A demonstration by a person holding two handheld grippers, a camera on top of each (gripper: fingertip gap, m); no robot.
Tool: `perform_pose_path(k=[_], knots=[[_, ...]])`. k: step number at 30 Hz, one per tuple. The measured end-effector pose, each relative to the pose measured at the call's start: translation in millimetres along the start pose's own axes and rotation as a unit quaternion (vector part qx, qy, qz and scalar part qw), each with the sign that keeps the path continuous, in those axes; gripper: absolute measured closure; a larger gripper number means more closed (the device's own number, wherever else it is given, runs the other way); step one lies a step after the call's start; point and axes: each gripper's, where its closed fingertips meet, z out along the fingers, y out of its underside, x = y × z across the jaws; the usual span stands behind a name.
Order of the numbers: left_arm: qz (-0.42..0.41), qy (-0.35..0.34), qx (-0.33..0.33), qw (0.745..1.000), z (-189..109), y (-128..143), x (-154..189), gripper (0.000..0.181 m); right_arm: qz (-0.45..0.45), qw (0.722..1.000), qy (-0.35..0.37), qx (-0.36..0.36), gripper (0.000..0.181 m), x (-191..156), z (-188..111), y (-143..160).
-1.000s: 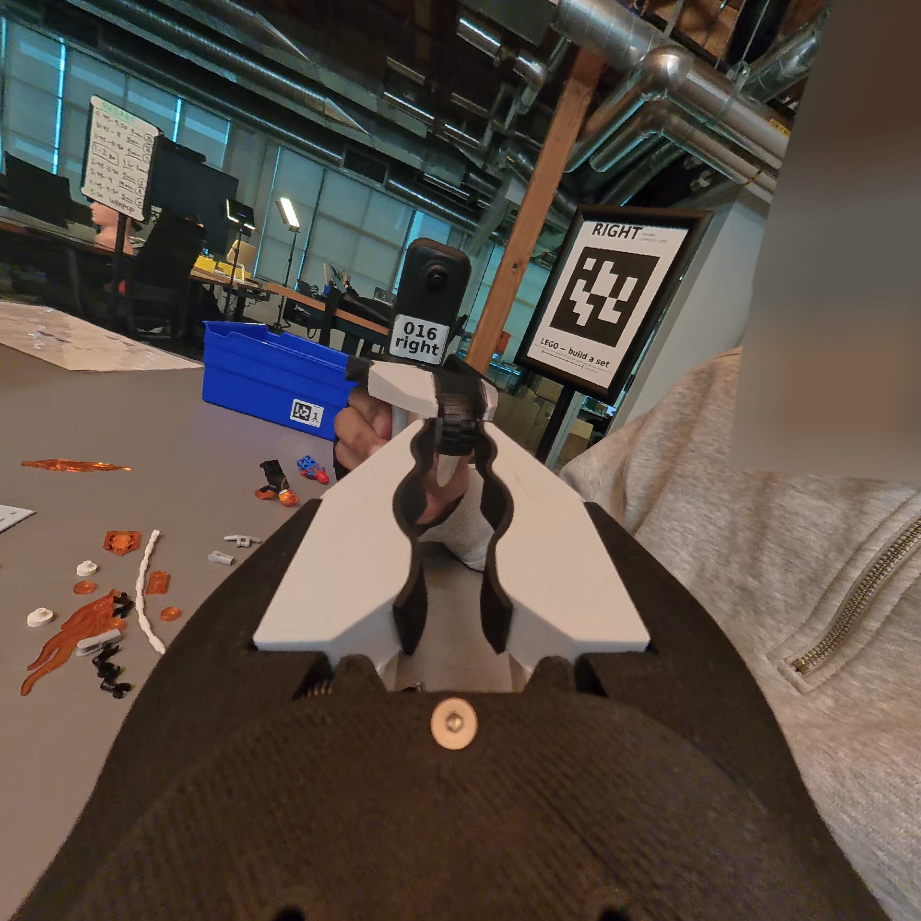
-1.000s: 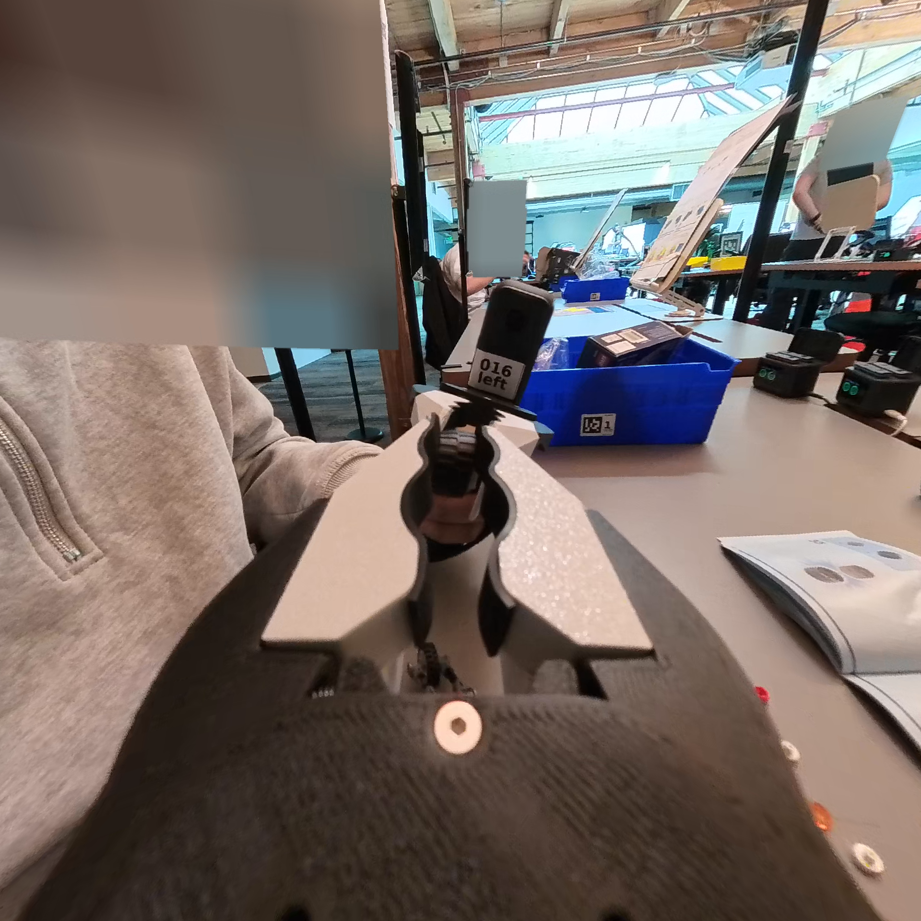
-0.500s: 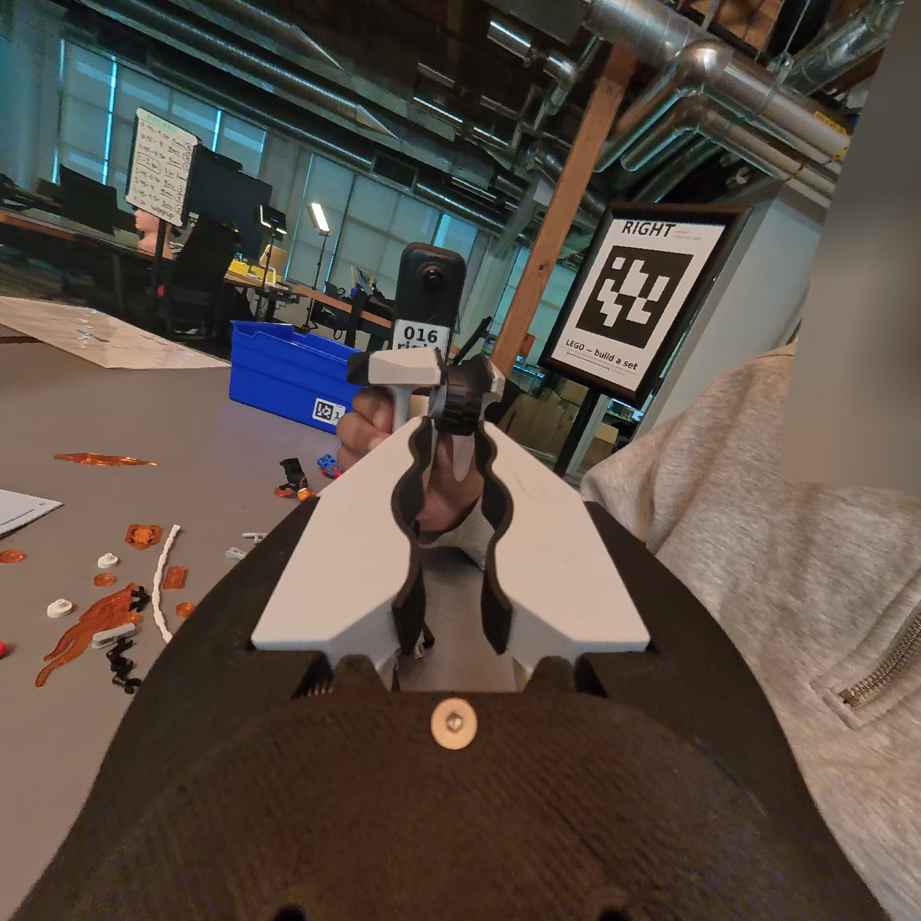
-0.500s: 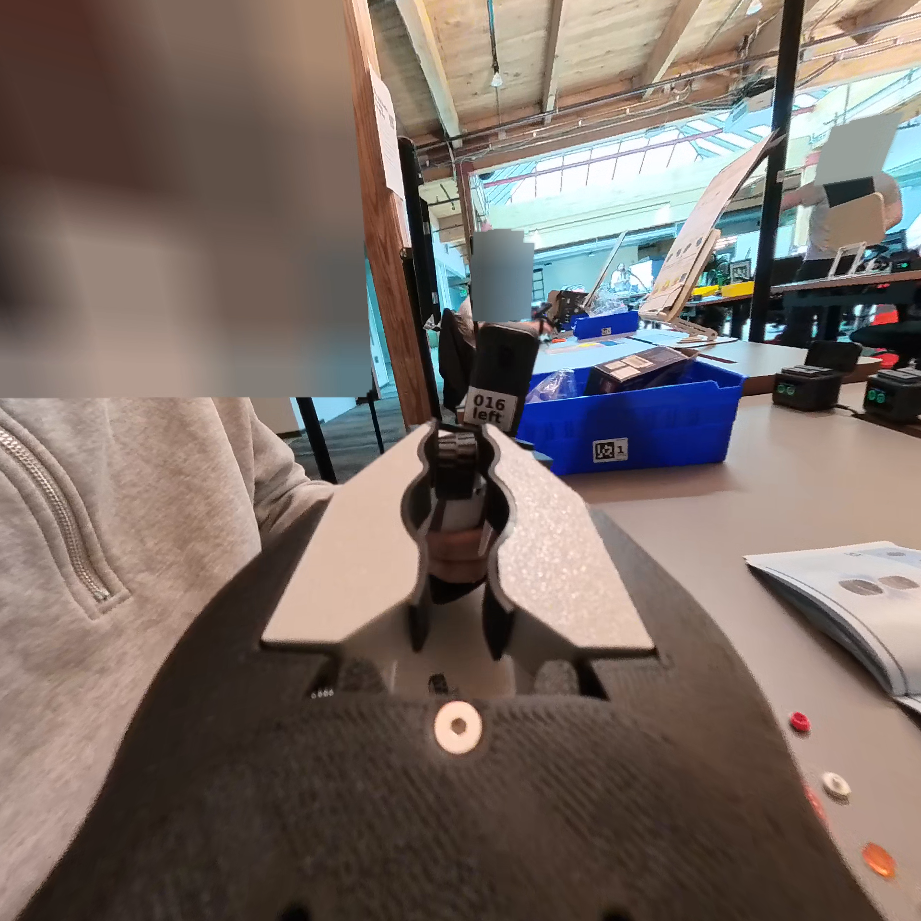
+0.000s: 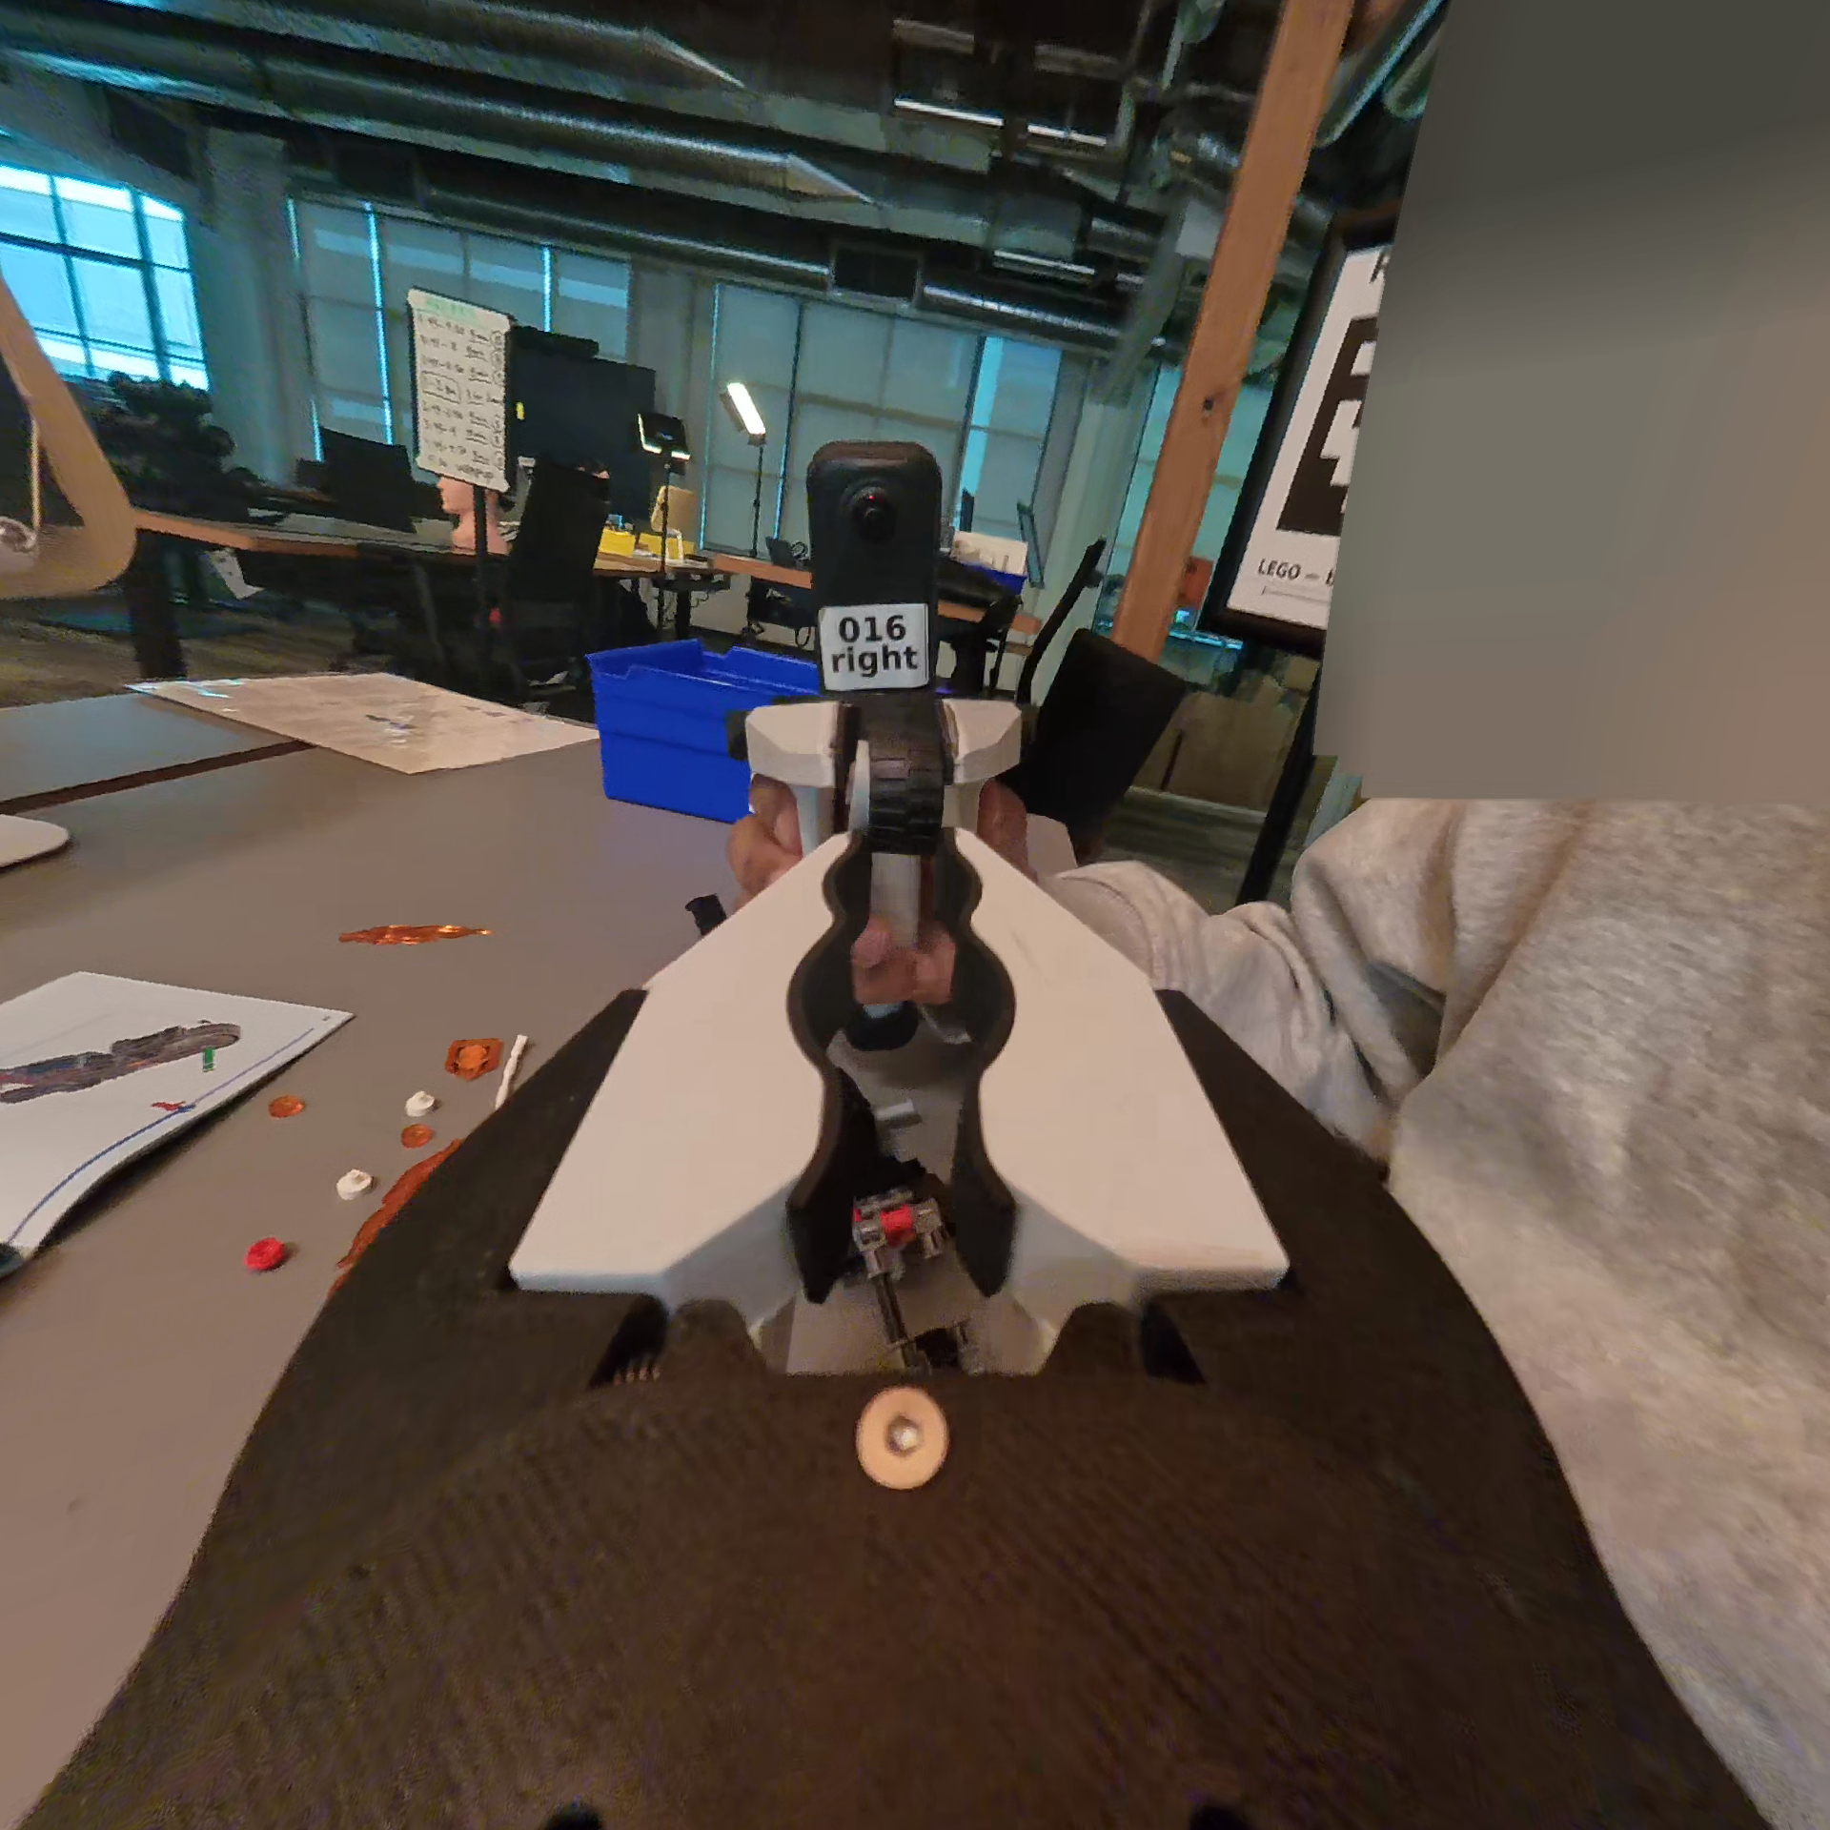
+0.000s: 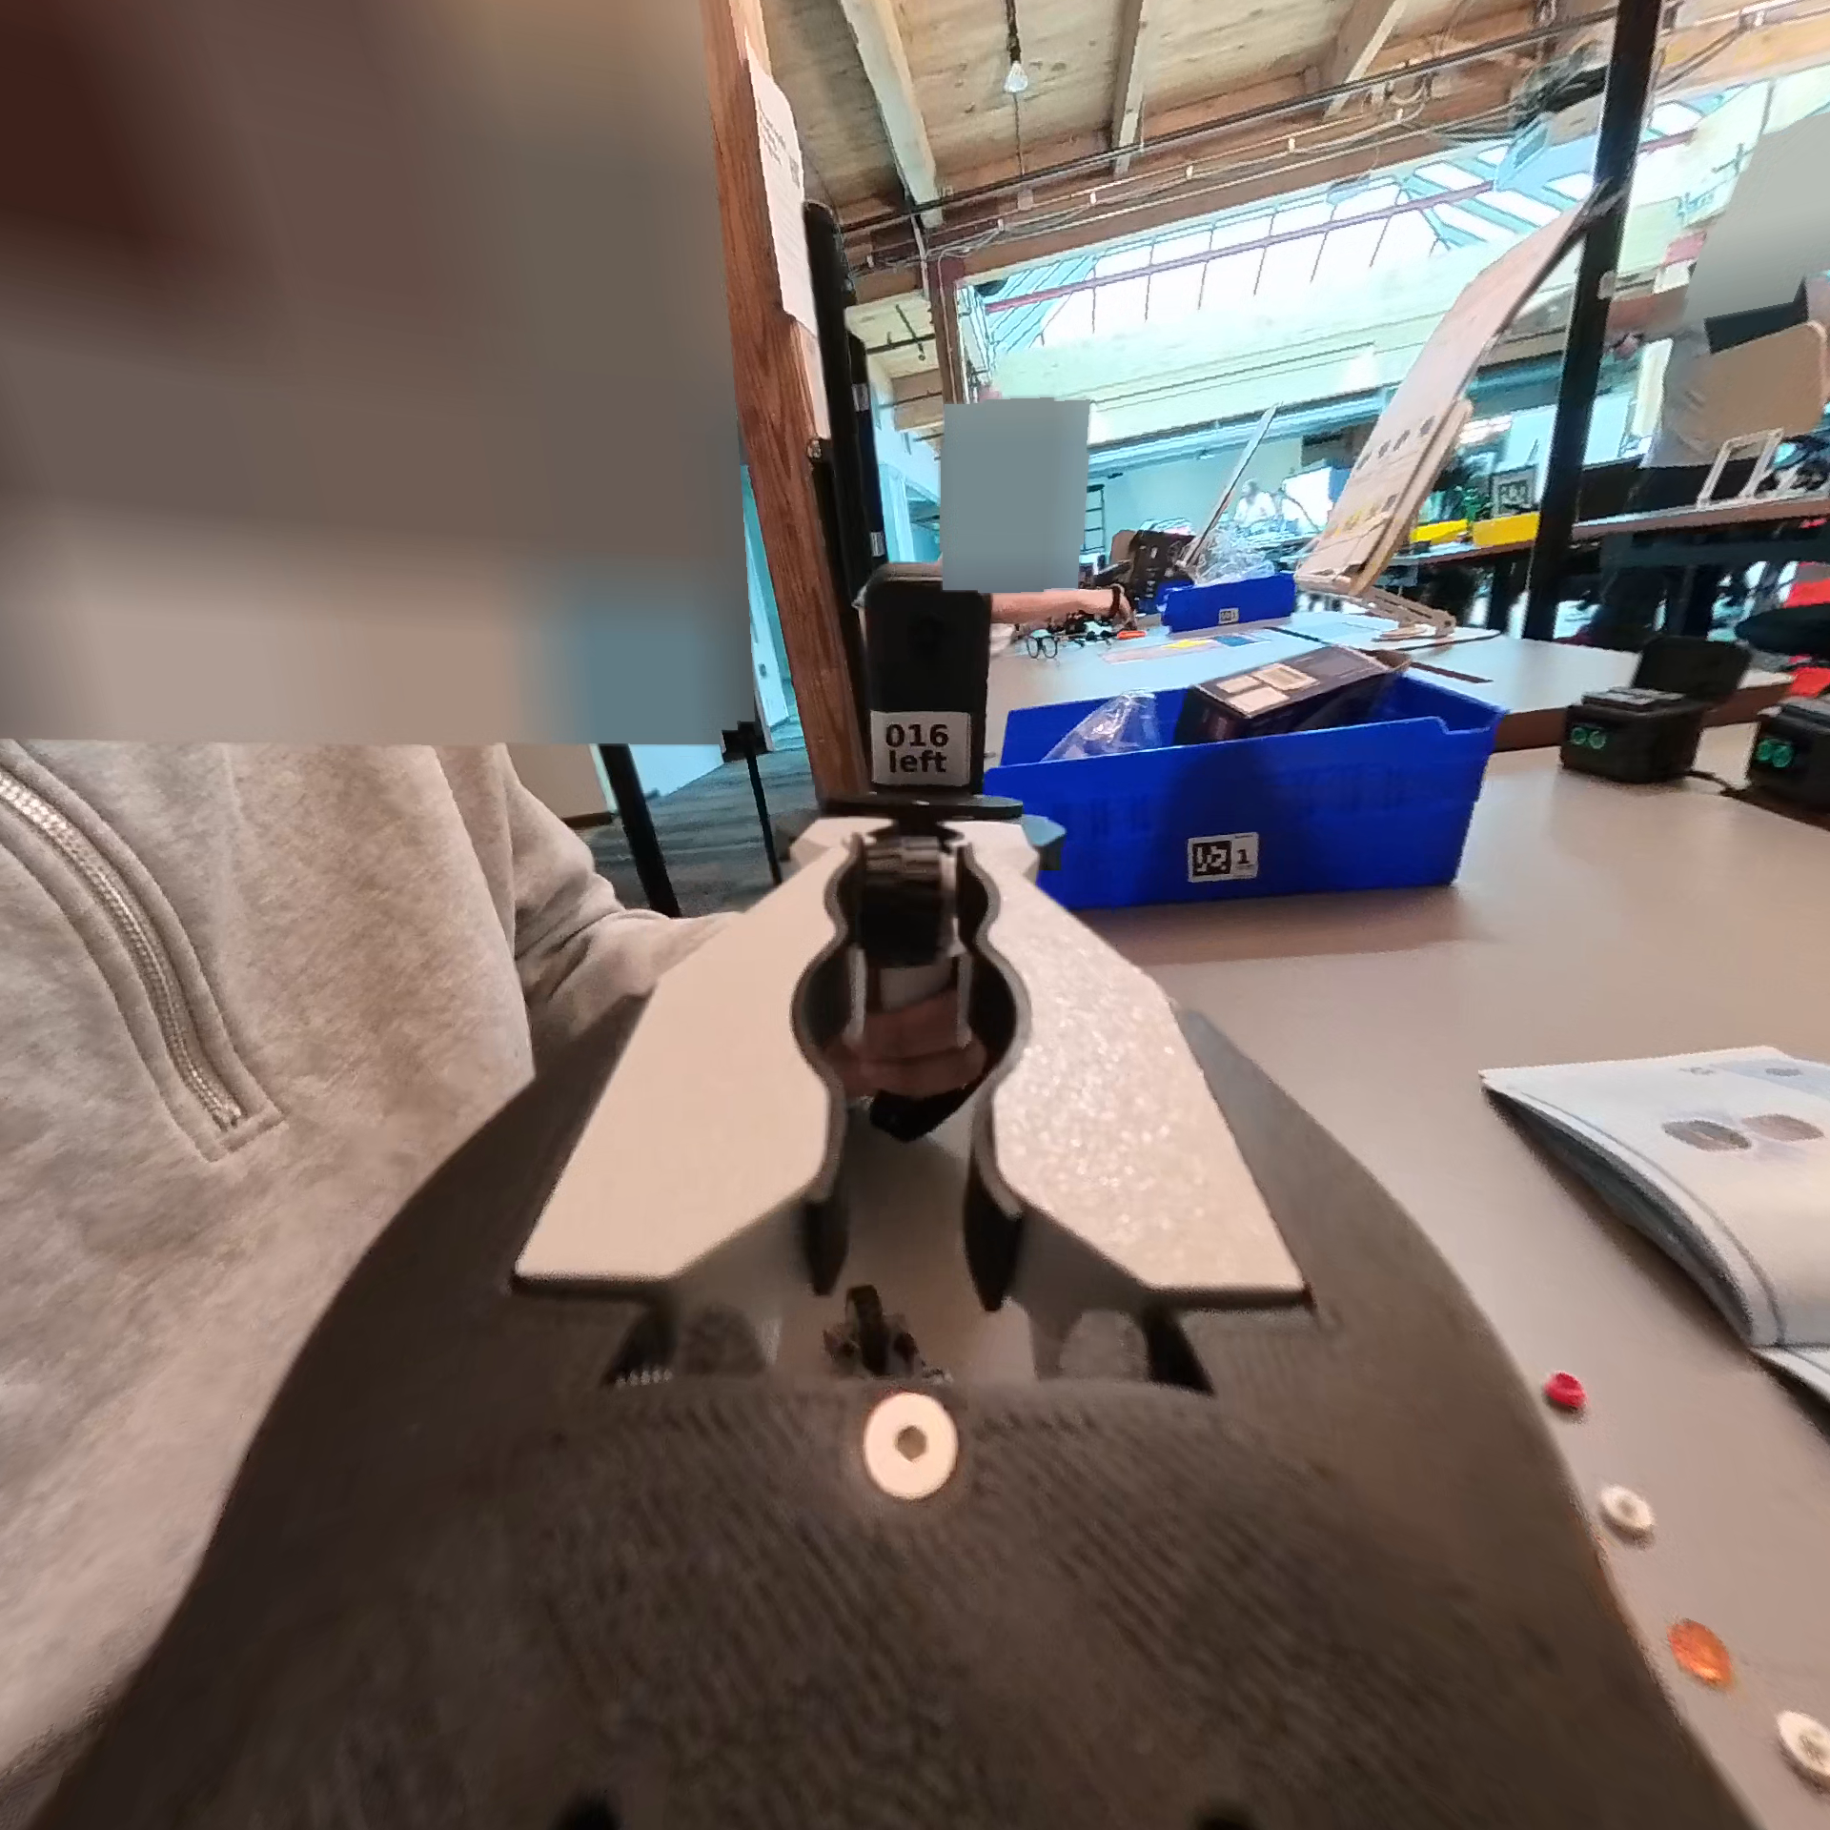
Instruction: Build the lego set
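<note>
Both grippers are raised off the bench, nose to nose. Left gripper (image 5: 896, 871) and right gripper (image 6: 906, 881) are each clamped at the tips on one black tyre (image 5: 901, 792). A small grey-red assembly (image 5: 894, 1228) sits deep between the left fingers. The tyre looks light, rubbery and squashy, so we hold it on the tread. Loose parts (image 5: 352, 1183) lie on the bench left of the left gripper.

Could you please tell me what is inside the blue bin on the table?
In the blue bin a dark box and a clear plastic bag stick up above the rim. Its wall hides whatever lies lower down.
</note>
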Motion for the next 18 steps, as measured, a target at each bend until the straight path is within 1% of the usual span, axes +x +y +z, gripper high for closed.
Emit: perform_pose_path(k=[2, 6, 11, 18], knots=[[0.001, 0.004, 0.000, 1.000, 0, 0, 1, 0.170, -0.022, 1.000, 0.004, -0.006, 0.166, -2, 0, 0], [0.002, 0.014, -0.004, 1.000, 2, 1, 5, 0.171, -0.032, 0.999, -0.001, -0.021, 0.166, -6, -2, 2], [-0.019, 0.046, 0.007, 0.999, 2, -3, 11, 0.171, -0.041, 0.999, -0.009, -0.015, 0.167, -13, 0, -1], [-0.010, 0.056, 0.018, 0.998, 3, -6, 17, 0.171, -0.046, 0.999, -0.022, -0.011, 0.168, -20, 0, -4]])
